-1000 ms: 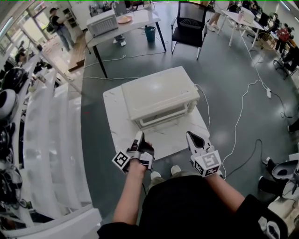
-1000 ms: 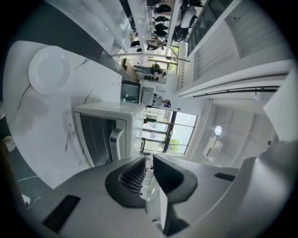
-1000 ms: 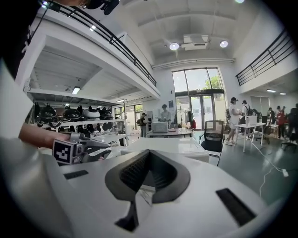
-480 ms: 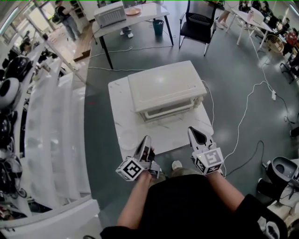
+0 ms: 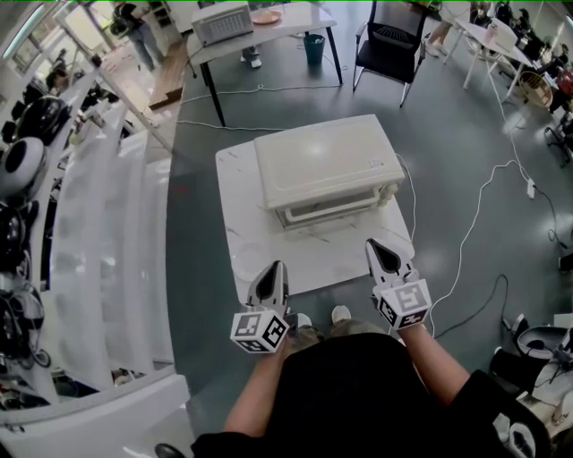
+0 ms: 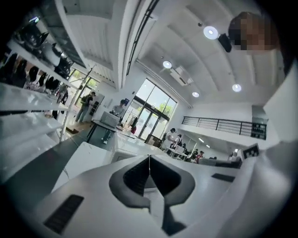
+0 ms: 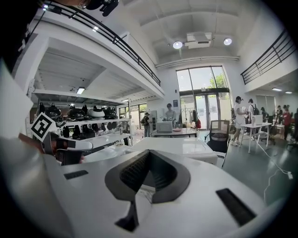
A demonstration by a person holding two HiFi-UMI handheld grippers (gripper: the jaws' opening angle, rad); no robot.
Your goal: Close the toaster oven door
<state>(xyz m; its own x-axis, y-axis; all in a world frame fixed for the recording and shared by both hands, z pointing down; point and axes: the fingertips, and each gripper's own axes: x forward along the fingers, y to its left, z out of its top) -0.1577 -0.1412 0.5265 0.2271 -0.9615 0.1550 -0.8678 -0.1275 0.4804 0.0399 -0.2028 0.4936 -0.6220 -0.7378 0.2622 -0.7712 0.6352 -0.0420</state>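
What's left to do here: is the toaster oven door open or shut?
Shut, apparently: the toaster oven door stands upright against the front, not folded down.

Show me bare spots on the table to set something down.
Free: the table's front strip between oven and near edge, and the left strip beside the oven. Crowded: the right, where the oven leaves a sliver.

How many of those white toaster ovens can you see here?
2: the near toaster oven on the white slab before the person, and a second oven on the far table. More may be hidden.
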